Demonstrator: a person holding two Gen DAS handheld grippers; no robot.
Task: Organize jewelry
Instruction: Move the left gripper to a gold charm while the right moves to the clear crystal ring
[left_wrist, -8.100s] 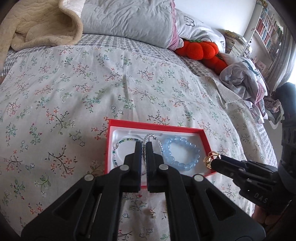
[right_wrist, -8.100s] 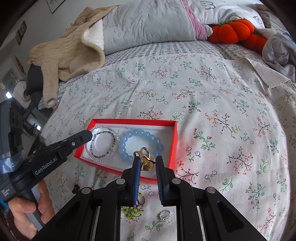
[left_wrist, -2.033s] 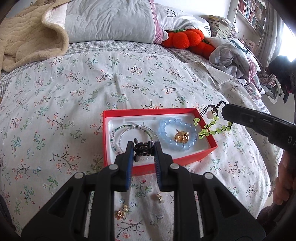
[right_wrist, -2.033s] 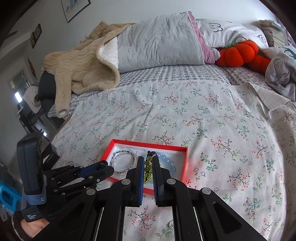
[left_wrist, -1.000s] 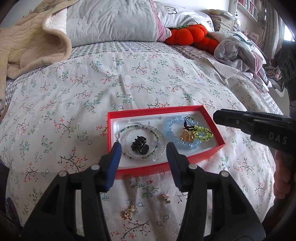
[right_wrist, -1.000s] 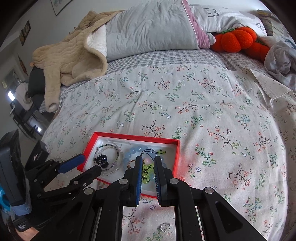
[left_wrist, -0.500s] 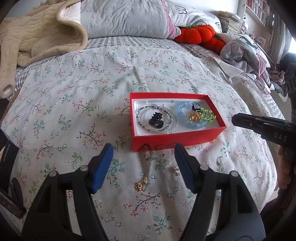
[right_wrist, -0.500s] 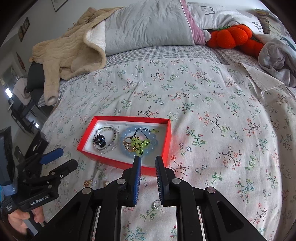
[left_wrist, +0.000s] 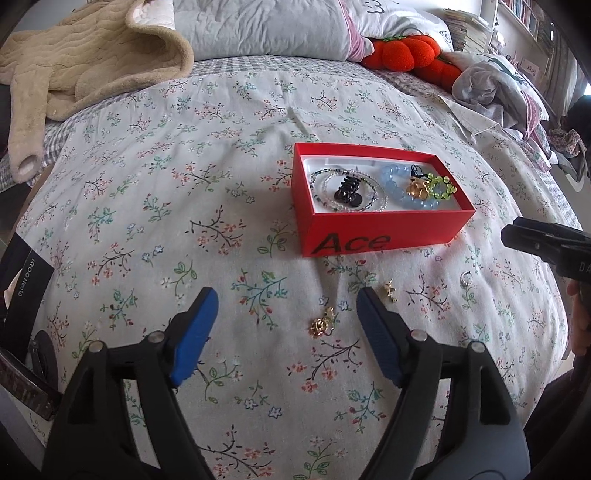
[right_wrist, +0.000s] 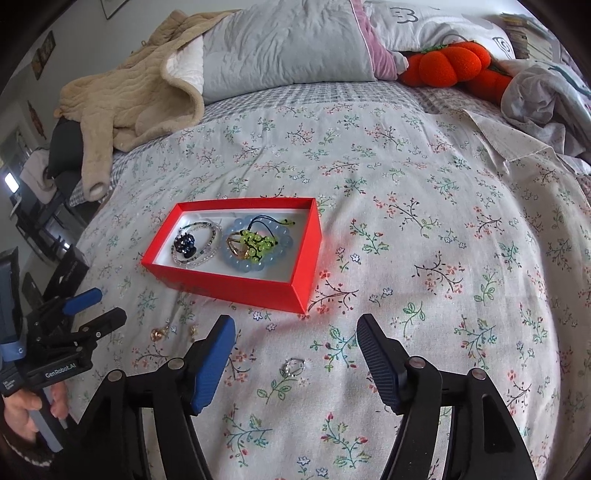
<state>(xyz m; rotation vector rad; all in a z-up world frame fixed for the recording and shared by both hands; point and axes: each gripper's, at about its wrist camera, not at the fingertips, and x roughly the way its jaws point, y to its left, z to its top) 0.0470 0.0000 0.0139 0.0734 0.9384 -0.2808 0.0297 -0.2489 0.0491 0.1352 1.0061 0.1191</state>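
Observation:
The red box (left_wrist: 384, 229) on the floral bedspread holds beaded bracelets (left_wrist: 373, 201), a black clip (left_wrist: 347, 190), a blue bead bracelet (left_wrist: 397, 186), a gold ring (left_wrist: 415, 189) and a green bead charm (left_wrist: 441, 186). In front of the box a gold flower piece (left_wrist: 322, 325), a small gold earring (left_wrist: 388, 290) and a silver ring (right_wrist: 293, 365) lie loose. My left gripper (left_wrist: 286, 295) hovers over the gold flower piece, its jaws opening and gripping nothing. My right gripper (right_wrist: 295, 324) hovers above the silver ring, its jaws opening too, with nothing in them.
A beige blanket (right_wrist: 140, 96) and grey pillow (right_wrist: 288, 44) lie at the head of the bed. Orange plush pumpkins (right_wrist: 447, 66) and crumpled clothes (right_wrist: 546, 96) sit at the back right. Dark objects (left_wrist: 26, 280) stand past the bed's left edge.
Both grippers have drawn back from the box toward the near edge. The right one let go of the green bead charm into the box and opened wide. The left jaws spread wider.

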